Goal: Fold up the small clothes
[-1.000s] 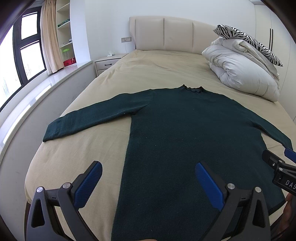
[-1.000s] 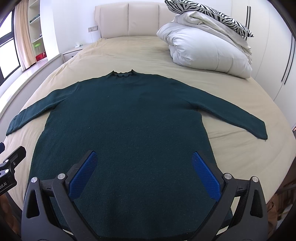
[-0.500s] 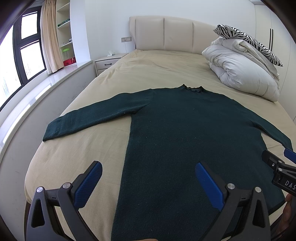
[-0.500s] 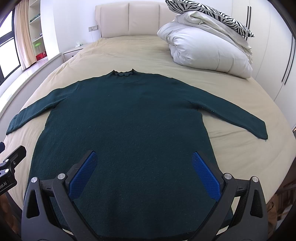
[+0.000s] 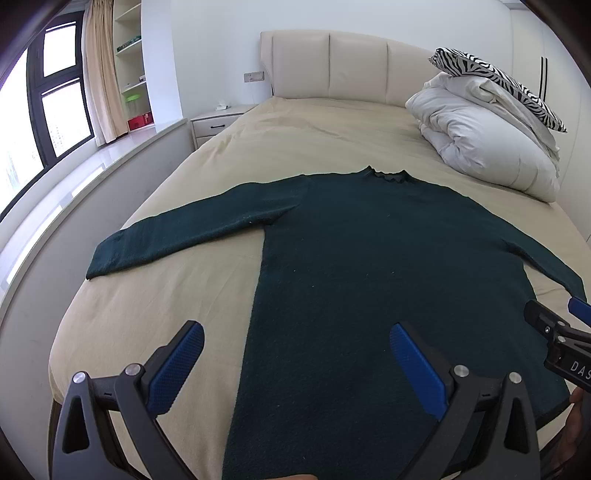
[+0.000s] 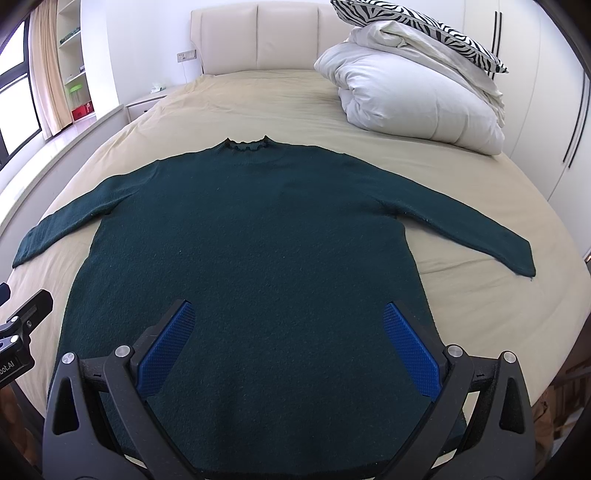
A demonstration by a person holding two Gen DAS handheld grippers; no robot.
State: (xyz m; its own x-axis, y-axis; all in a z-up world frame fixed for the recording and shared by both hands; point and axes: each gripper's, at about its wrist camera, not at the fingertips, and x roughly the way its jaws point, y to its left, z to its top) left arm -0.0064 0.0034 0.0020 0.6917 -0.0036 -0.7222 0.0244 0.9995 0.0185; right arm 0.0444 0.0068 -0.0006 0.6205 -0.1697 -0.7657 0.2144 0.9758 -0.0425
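The dark green long-sleeved knitted sweater (image 6: 251, 266) lay flat on the beige bed sheet (image 6: 258, 99), face up or face down could not be told, with its frilled collar (image 6: 246, 144) at 12 o'clock toward the padded cream headboard (image 6: 258, 35) and its hem at 6 o'clock, nearest both tools. Its long axis ran 6 to 12 o'clock; the sleeves spread out toward 9 and 3 o'clock. The right gripper (image 6: 288, 343) hung over the lower body of the garment, its blue-padded fingers (image 6: 410, 347) spread wide, holding nothing and showing no contact with the cloth. The left gripper (image 5: 295, 369) was likewise spread and empty, placed over the garment's left side edge near the hem, so that one finger (image 5: 177, 365) stood above bare sheet and the other above knit. In the left wrist view the left sleeve (image 5: 184, 236) lay at about 10 o'clock, well apart from the tool; in the right wrist view the right sleeve (image 6: 480, 229) lay at about 2 o'clock, also well apart. Judgement: no fold had been made, and each sleeve was nearer the gripper of its own side, so the coming move likely called for a reach outward and forward. A white rolled duvet (image 6: 413, 99) with a zebra-print pillow (image 6: 417, 22) sat at 1 o'clock, clear of the garment.
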